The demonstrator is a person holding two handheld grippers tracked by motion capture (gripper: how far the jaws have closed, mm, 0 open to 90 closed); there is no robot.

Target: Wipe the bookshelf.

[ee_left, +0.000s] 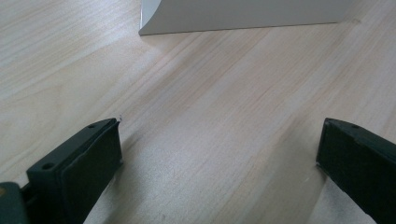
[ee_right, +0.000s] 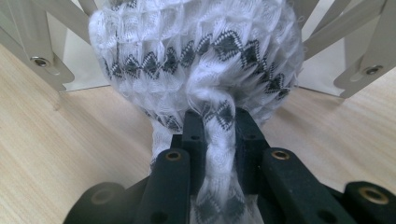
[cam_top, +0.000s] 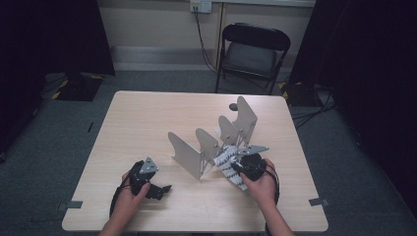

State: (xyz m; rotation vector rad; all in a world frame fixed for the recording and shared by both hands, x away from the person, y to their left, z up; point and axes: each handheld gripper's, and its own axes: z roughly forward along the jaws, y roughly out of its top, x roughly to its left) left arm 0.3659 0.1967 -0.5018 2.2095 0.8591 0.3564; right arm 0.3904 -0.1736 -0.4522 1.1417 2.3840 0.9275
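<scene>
On a pale wooden desk (cam_top: pixel 147 123), the left hand-held gripper (cam_top: pixel 156 190) rests with its jaws wide apart and nothing between them. Beside it stands a grey folding rack (cam_top: pixel 206 145). At right, the right hand-held gripper (cam_top: pixel 237 169) is clamped on a white-and-black knitted cloth (ee_right: pixel 196 51) against the rack's plates.

The worktop (cam_top: pixel 147 123) is pale wood-grain laminate, smooth and faintly sheened. The folding rack (cam_top: pixel 216 142) looks like matt grey sheet metal. The sock (ee_right: pixel 196 51) is fuzzy white knit, black-patterned. The tongs (ee_right: pixel 219 126) are matt black plastic.
</scene>
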